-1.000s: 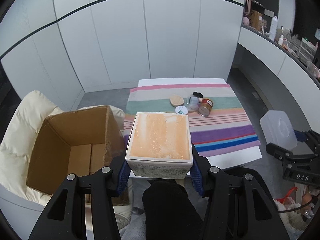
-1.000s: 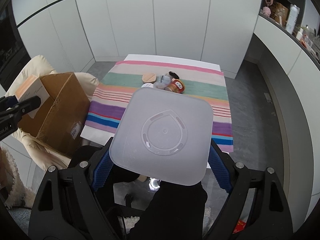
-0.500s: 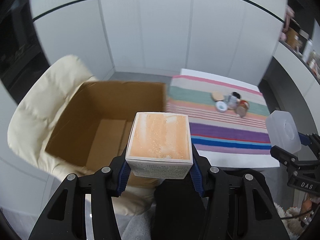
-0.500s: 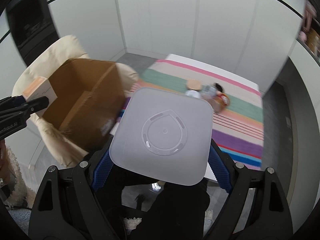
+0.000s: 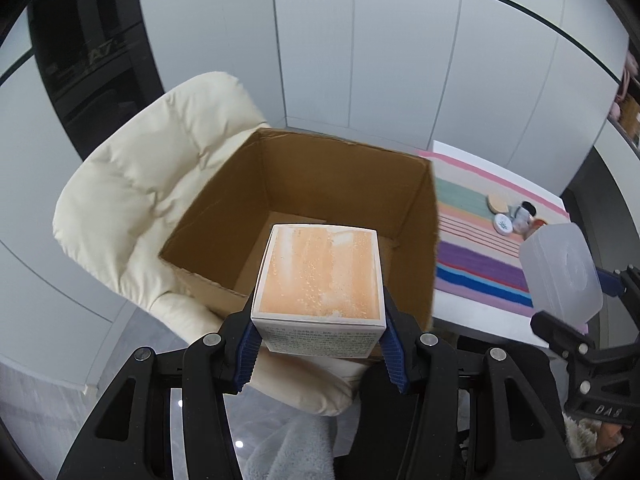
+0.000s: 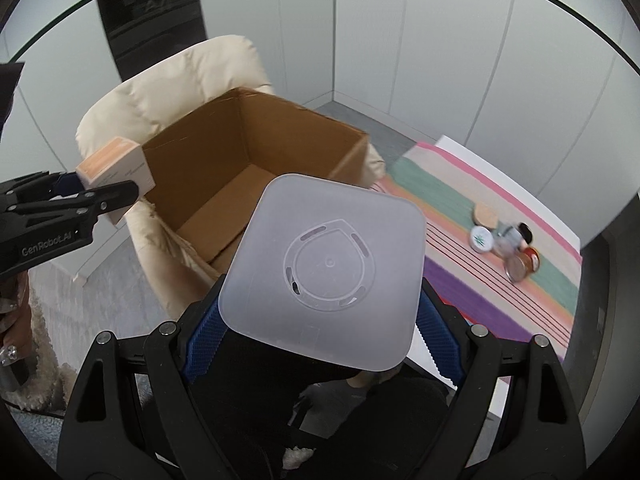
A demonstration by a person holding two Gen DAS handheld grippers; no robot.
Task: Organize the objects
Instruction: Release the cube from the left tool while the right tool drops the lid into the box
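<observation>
My left gripper point(image 5: 318, 346) is shut on a small white carton with an orange top point(image 5: 320, 276), held just in front of the near rim of an open cardboard box point(image 5: 344, 184). The box sits on a cream padded chair point(image 5: 152, 184) and looks empty inside. My right gripper point(image 6: 320, 332) is shut on a translucent plastic container point(image 6: 326, 268), held over the box's near right corner point(image 6: 256, 184). In the right wrist view the left gripper point(image 6: 132, 194) with its carton point(image 6: 116, 164) is at the box's left side.
A table with a striped cloth point(image 5: 480, 252) stands right of the box. On it lie small jars and lids point(image 6: 504, 246), among them a round wooden lid point(image 6: 486, 216). White cabinet walls close the back. A fluffy rug point(image 6: 36, 328) lies at lower left.
Both grippers have swung left from the table toward the cardboard box, each keeping its load. The box now fills the middle of both views and the table has slid right.
</observation>
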